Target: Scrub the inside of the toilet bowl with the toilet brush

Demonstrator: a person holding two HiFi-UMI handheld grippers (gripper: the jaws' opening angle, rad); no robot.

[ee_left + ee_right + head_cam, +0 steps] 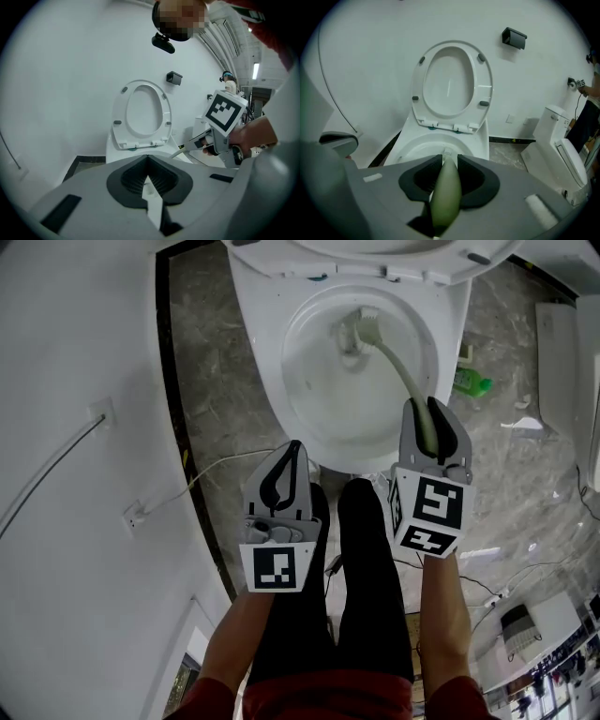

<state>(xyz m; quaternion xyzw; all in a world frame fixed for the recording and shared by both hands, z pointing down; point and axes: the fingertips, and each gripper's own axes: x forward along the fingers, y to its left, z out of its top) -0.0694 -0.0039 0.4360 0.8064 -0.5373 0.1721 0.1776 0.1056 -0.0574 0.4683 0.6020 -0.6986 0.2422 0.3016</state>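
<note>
- Two grippers are logged. The right gripper [428, 418] is clamped on the green handle of the brush [394, 362]. The left gripper [291, 457] is closed on nothing and is held above the person's legs [366, 596], short of the bowl [272, 381].
- Brush position: the shaft is angled down from the right gripper into the bowl. The bristle head is set against the porcelain at the rear of the basin, just beside the outlet.
- Step judged in hand: scrubbing of the inner wall, rear sector. The rest of the wall is judged not yet covered.
- Technique, as judged:
  - The head is best pressed flat so that the bristles splay, then swept in overlapping arcs round the whole wall.
  - The underside of the rim and the outlet are to be worked last.
  - A firm hold on the handle is needed, since the long shaft is likely to twist between the pads under side load.
  - Short strokes are advised, so that splash over the rim is limited.
- Containers: only the brush head is seen in the bowl. No foam or cleaner is seen, and the water level cannot be made out.
- The seat [418, 86] is raised, so the rim is fully open.
- A green bottle [472, 382] is noted on the floor to the right of the toilet. Its contents cannot be told.
</note>
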